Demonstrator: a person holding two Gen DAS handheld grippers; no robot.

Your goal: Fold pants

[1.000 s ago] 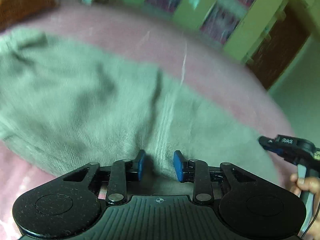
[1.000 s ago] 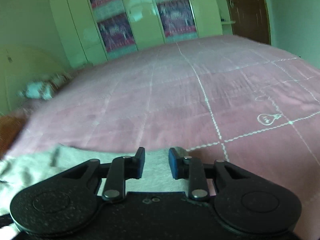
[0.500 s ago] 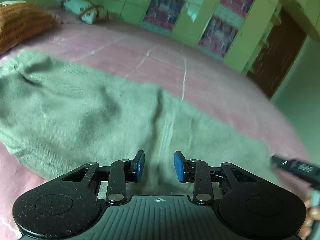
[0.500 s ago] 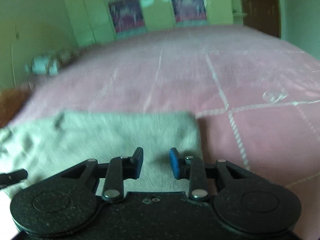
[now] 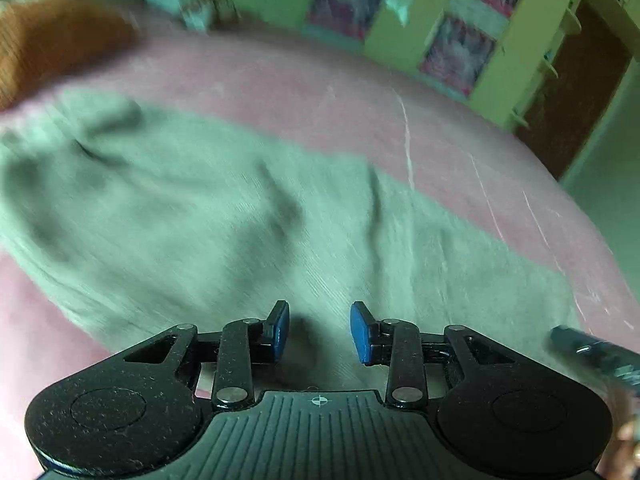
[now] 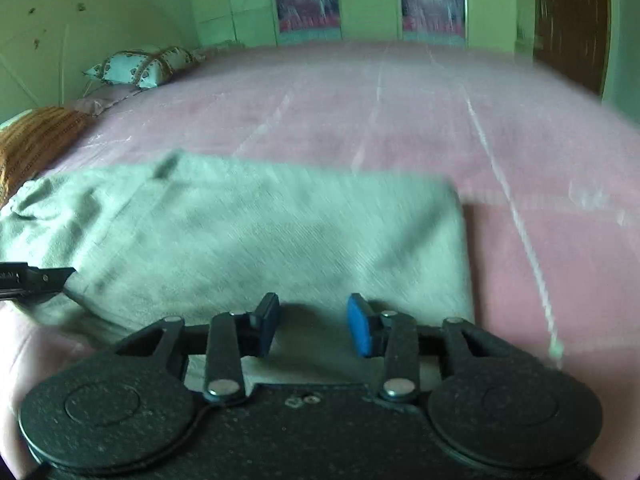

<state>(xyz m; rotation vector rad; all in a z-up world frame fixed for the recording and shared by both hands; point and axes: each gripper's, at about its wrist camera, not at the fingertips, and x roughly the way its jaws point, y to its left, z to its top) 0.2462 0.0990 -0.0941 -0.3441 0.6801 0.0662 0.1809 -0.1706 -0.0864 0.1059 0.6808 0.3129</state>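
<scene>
1. Bed (image 6: pixel 400 112): pink quilt, pillows (image 6: pixel 140 66) at far left corner.
2. Pants (image 5: pixel 240 220): grey, flat across bed w/ creases, near both tongs.
3. L gripper (image 5: pixel 319 332): jaws apart, nothing held, above pants.
4. R gripper (image 6: pixel 313 326): jaws apart, nothing held, over pants' near edge.

1. A pair of grey-green, soft knit fabric pants (image 5: pixel 224 216) (image 6: pixel 256 232) is spread flat across the bed.
2. A long band is formed, running from the far left to the near right in the left wrist view.
3. Shallow wrinkles are seen at the bunched left end.
4. A straight, squared right edge is shown in the right wrist view.
</scene>
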